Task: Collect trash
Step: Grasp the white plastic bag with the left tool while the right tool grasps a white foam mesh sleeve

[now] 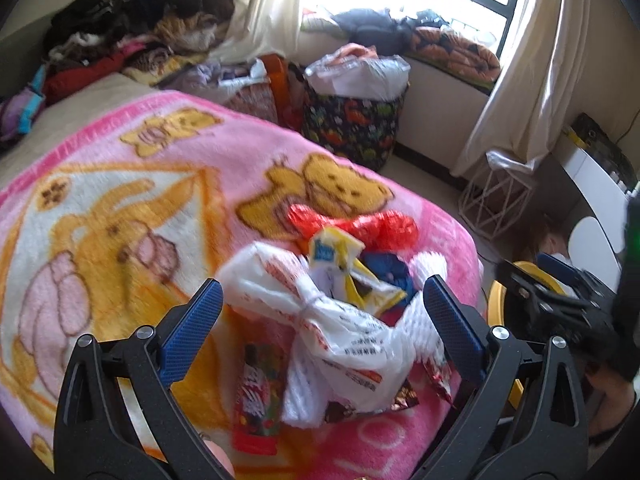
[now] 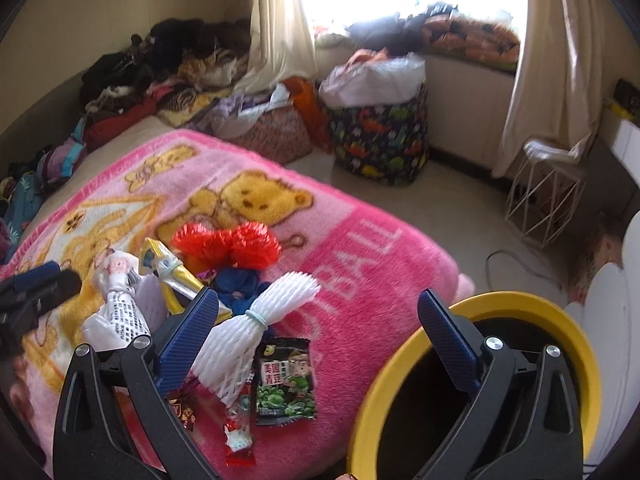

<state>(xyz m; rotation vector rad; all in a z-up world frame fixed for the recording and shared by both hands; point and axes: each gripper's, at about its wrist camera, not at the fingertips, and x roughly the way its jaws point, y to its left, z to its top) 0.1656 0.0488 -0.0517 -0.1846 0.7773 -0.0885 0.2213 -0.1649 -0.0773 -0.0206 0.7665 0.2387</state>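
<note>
Covering the bed, a pink blanket (image 2: 360,248) carries the trash, all still uncollected; the yellow bin (image 2: 472,312) beside it looks dark and empty, though only the right view looks into it. Both the left gripper (image 1: 320,308) and right gripper (image 2: 320,320) have jaws open, gripping nothing. Left's straddle a white plastic bag (image 1: 352,336); right's sit over a foam net (image 2: 256,332) and green snack packet (image 2: 285,384).

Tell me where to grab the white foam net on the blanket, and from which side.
Take the foam net at the waist cinched by the pale band. It is narrowest and firmest there, and both ends flare. Come from above with the open right claw, fingers straddling the waist across its length.
</note>
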